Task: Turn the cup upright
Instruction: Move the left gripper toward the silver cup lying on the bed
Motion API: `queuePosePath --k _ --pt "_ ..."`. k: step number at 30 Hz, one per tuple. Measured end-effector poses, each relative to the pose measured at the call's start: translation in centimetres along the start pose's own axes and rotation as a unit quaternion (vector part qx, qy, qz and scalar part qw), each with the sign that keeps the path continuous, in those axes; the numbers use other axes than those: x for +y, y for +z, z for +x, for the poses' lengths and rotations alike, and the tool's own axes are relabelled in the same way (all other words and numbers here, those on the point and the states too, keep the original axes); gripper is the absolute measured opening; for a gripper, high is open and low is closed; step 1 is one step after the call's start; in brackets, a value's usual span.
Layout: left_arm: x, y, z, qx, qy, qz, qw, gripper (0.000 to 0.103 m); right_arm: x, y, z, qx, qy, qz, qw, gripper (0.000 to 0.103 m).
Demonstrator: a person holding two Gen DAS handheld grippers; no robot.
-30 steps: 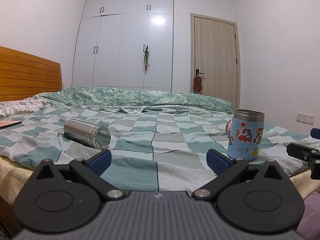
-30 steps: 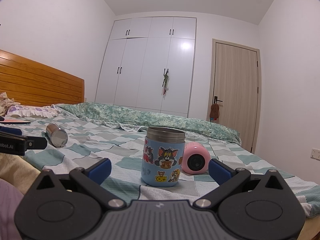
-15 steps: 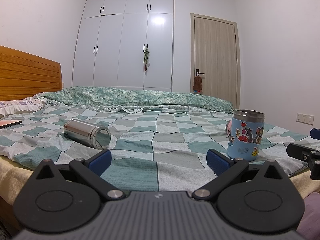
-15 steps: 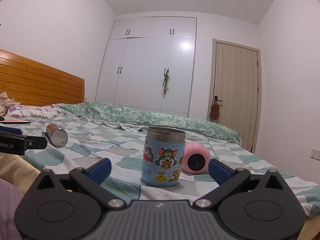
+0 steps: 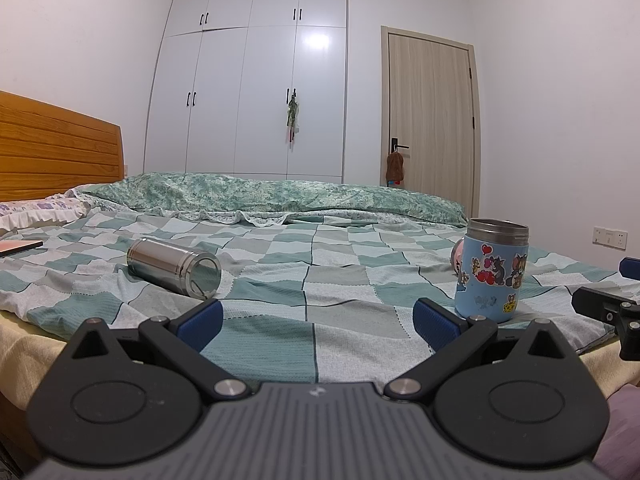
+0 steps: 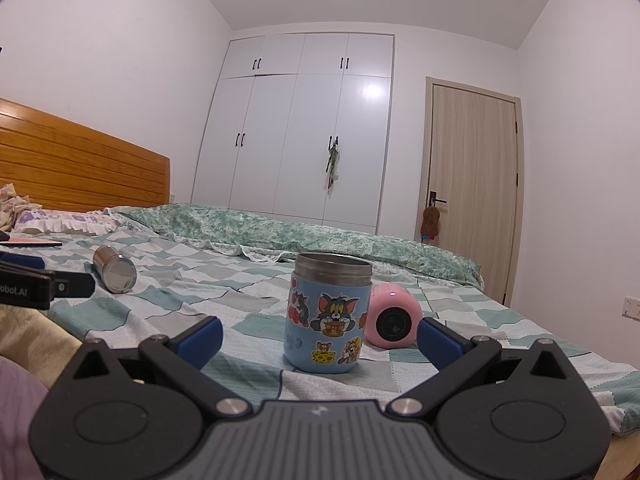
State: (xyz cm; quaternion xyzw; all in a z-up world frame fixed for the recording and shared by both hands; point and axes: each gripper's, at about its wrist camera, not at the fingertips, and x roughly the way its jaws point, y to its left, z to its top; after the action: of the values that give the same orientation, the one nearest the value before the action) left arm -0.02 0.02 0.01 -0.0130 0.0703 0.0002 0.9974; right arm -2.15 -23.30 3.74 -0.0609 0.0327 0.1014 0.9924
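A steel cup (image 5: 174,267) lies on its side on the checked bedspread, ahead and left of my left gripper (image 5: 316,322); it also shows far left in the right wrist view (image 6: 115,269). A blue cartoon-sticker cup (image 6: 328,316) stands upright just ahead of my right gripper (image 6: 320,338), and shows in the left wrist view (image 5: 493,270). A pink cup (image 6: 393,316) lies on its side behind the blue cup, its end facing me. Both grippers are open and empty, near the bed's front edge.
The bed (image 5: 340,280) carries a rolled green quilt (image 5: 280,198) along its far side. A wooden headboard (image 5: 52,160) and pillow are at left, with a flat tablet-like item (image 5: 18,247) near them. White wardrobe and a door stand behind.
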Motion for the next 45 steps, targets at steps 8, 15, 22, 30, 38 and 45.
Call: queuePosePath --k 8,15,22,30,38,45 --pt "0.0 0.0 0.0 0.001 -0.001 0.000 1.0000 0.103 0.0 0.1 0.0 0.002 0.006 -0.002 1.000 0.103" --pt "1.2 1.2 0.1 0.017 -0.004 -0.016 0.9997 0.103 1.0 1.9 0.9 -0.006 0.075 0.000 0.997 0.103" --pt "3.8 3.6 0.1 0.005 0.017 -0.006 0.9998 0.103 2.8 5.1 3.8 -0.018 0.143 0.004 0.990 0.103" --pt "7.7 5.8 1.2 0.002 0.059 0.001 0.9983 0.103 6.0 7.9 9.0 -0.017 0.210 -0.012 0.978 0.103" --pt "11.1 6.9 3.2 0.012 0.083 0.011 0.9964 0.103 9.7 9.0 14.8 -0.004 0.258 -0.020 0.966 0.103" --pt "13.5 7.7 6.5 0.044 0.069 0.068 0.9943 0.103 12.4 9.0 20.1 0.020 0.277 -0.026 0.960 0.103"
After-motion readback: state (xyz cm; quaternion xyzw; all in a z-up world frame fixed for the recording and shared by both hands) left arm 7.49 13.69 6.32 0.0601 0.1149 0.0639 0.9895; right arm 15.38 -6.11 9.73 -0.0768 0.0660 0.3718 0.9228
